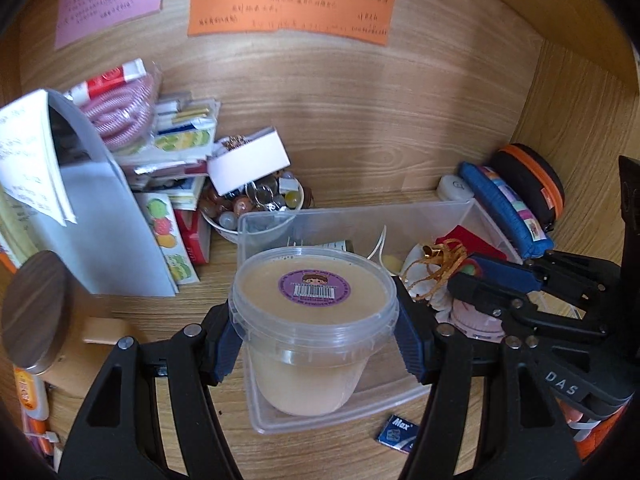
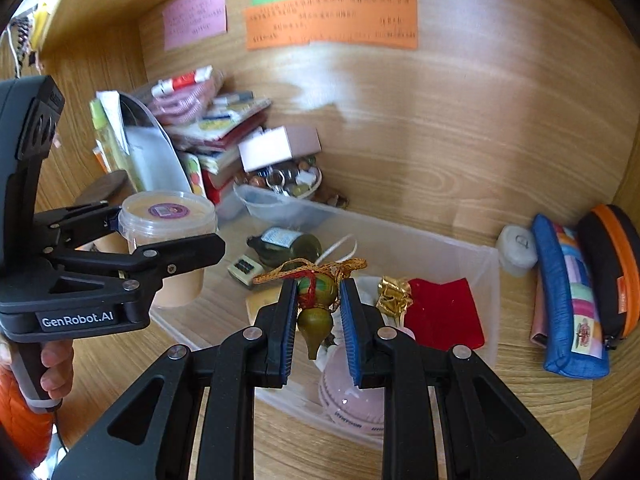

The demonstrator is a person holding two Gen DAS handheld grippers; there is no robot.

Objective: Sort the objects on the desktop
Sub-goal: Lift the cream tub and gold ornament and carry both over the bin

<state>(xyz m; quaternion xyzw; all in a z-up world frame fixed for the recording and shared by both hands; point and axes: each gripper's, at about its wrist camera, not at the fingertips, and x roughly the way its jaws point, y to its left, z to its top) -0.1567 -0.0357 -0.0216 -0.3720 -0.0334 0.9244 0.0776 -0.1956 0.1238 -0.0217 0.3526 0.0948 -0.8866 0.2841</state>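
Lidded tub (image 1: 314, 320) of beige paste — upright, clamped at the rim by left gripper (image 1: 314, 340); held at centre frame over the near left corner of clear plastic bin (image 1: 460, 206).
Gourd charm (image 2: 316, 308) — green and gold, long axis vertical, tip pointing down; pinched between the closed pads of right gripper (image 2: 318, 320), centre frame, above the bin.
In bin: one dark bottle (image 2: 286, 244) on its side, one red cloth (image 2: 442, 312), one pink round case (image 2: 352, 396) directly beneath the charm.
Surrounding: bowl of beads (image 1: 256, 200) behind the bin; stack of packets (image 1: 180, 148) upper left; three paper notes (image 1: 288, 8) on the back wall; blue pouch (image 2: 568, 296) and black-and-orange case (image 2: 612, 268) at right.
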